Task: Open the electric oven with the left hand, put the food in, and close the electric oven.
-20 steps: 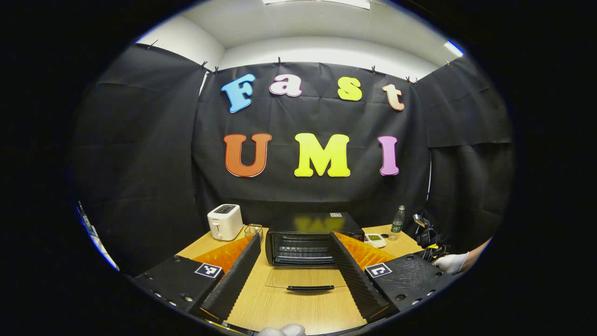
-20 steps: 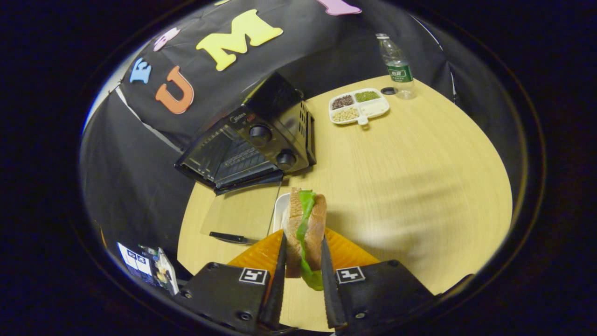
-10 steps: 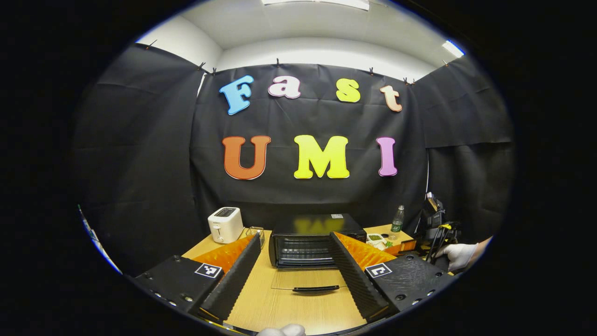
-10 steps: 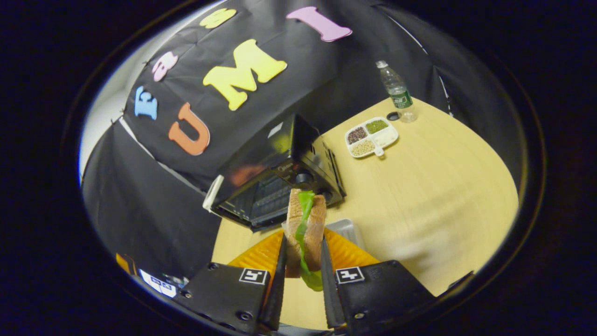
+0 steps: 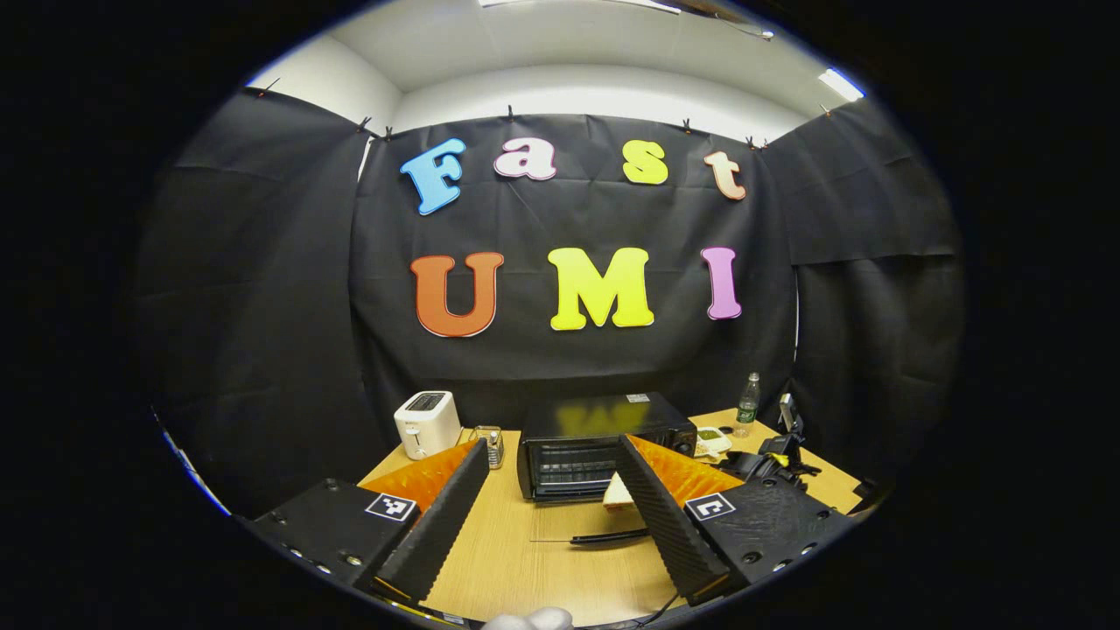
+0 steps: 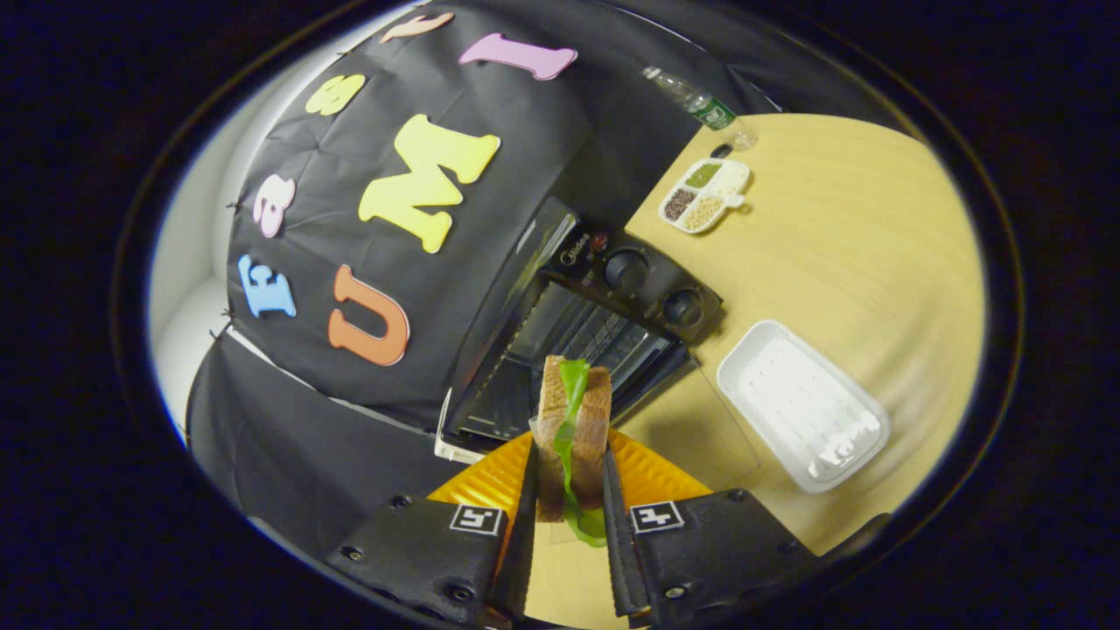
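In the right gripper view the right gripper (image 6: 567,516) sits at the bottom centre of the frame, its two fingers pressed against the flat sides of a sandwich (image 6: 573,442) that stands on edge between them, a green leaf showing between the bread slices and hanging out at the lower end. Just above the sandwich, in the middle of the frame, lies the oven (image 6: 595,332) with its glass door (image 6: 700,420) folded down flat onto the table (image 6: 840,254); the wire rack inside shows through the opening, and two knobs sit on its panel toward the upper right. A white tray (image 6: 801,407) rests on the table at the right, beside the door. Farther off, at the upper right, are a divided dish (image 6: 704,194) of beans and grains and a bottle (image 6: 700,107). In the left gripper view the left gripper (image 5: 547,516) is at the bottom of the frame, its fingers spread wide with nothing between them, above the table's near edge. The oven stands at lower centre with its door down, and the sandwich shows as a pale slice in front of the opening, partly behind the gripper's right finger. A toaster (image 5: 426,423) stands at the left of the oven.
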Motion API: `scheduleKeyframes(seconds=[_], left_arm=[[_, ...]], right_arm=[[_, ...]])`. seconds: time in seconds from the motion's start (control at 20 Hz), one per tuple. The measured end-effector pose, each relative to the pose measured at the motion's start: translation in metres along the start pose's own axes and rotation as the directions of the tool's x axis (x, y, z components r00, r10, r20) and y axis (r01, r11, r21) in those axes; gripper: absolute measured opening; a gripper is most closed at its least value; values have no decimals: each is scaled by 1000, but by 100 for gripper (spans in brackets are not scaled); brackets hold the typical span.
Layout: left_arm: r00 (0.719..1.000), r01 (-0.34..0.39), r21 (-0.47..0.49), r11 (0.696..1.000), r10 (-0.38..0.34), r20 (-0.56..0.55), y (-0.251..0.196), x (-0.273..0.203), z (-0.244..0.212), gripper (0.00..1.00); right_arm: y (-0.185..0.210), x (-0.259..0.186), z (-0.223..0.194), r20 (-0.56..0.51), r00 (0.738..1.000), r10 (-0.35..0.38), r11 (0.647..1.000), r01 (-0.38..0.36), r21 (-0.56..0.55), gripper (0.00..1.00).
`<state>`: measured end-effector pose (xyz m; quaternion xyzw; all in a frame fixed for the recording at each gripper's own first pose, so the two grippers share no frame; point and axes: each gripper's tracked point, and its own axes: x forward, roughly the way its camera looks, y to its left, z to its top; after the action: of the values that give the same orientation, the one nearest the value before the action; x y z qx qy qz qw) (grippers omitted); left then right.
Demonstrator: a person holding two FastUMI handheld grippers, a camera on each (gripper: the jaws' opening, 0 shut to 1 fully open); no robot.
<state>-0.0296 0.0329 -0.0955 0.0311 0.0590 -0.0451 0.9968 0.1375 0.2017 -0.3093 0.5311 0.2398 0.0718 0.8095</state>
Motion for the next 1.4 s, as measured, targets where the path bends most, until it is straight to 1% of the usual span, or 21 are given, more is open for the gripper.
scheduleKeyframes(seconds=[0.1,0.15,0.2,0.25,0.3,0.35,0.4,0.45,0.6,0.7,0.75,0.85,0.9,0.95,1.0,1.05,1.1,1.2,1.3,1.35,1.4], left_arm=[[1000,-4,10,1000,4,-7,5,1,-1,96],[1000,-6,13,1000,6,-11,7,1,-4,87],[1000,-4,12,1000,4,-17,7,1,-6,96],[1000,-5,9,1000,5,-21,9,2,-8,96],[1000,-3,8,1000,3,-21,8,4,-9,96],[1000,-1,13,1000,1,-26,9,5,-12,96],[1000,-2,20,1000,3,-31,11,6,-14,96],[999,-1,23,1000,2,-37,14,7,-16,96],[999,-6,28,1000,7,-46,19,10,-20,96],[998,-11,27,1000,13,-55,23,11,-24,96],[998,-14,26,1000,15,-58,25,11,-24,96],[998,-15,28,1000,17,-57,27,11,-25,96],[998,-16,29,999,18,-60,28,13,-27,96],[998,-15,26,1000,16,-68,29,13,-30,96],[998,-13,23,1000,15,-69,28,12,-31,96],[997,-15,21,1000,17,-69,30,14,-30,96],[998,-15,19,1000,16,-68,29,15,-30,96],[998,-15,16,1000,16,-66,29,15,-30,96],[998,-14,9,1000,15,-62,28,13,-30,96],[998,-14,6,1000,14,-59,27,13,-30,96],[998,-14,3,1000,14,-59,27,13,-30,96]], right_arm=[[2,21,-8,34,999,6,999,-7,43,39],[5,34,-9,54,998,12,998,-15,57,39],[9,47,-10,80,997,12,997,-18,75,39],[13,59,-13,89,996,16,996,-24,87,35],[18,72,-13,111,994,19,994,-30,101,40],[24,84,-14,124,992,27,993,-41,114,35],[30,94,-15,130,991,33,992,-49,119,35],[32,104,-14,144,989,33,991,-50,121,39],[33,125,-6,173,984,31,985,-59,162,39],[27,137,-1,189,982,9,987,-39,158,39],[24,142,3,194,981,0,987,-32,160,34],[16,151,8,208,978,-21,986,-14,168,34],[12,153,9,206,978,-36,987,1,164,39],[9,156,8,200,979,-36,986,3,167,34],[10,158,6,194,980,-39,987,7,162,35],[7,158,8,196,979,-46,989,16,149,39],[6,158,6,192,980,-59,992,35,124,39],[9,156,4,187,979,-85,996,81,30,39],[10,157,4,171,978,-115,988,130,-79,46],[9,158,5,166,978,-129,978,153,-139,51],[4,154,8,164,972,-166,958,199,-207,67]])
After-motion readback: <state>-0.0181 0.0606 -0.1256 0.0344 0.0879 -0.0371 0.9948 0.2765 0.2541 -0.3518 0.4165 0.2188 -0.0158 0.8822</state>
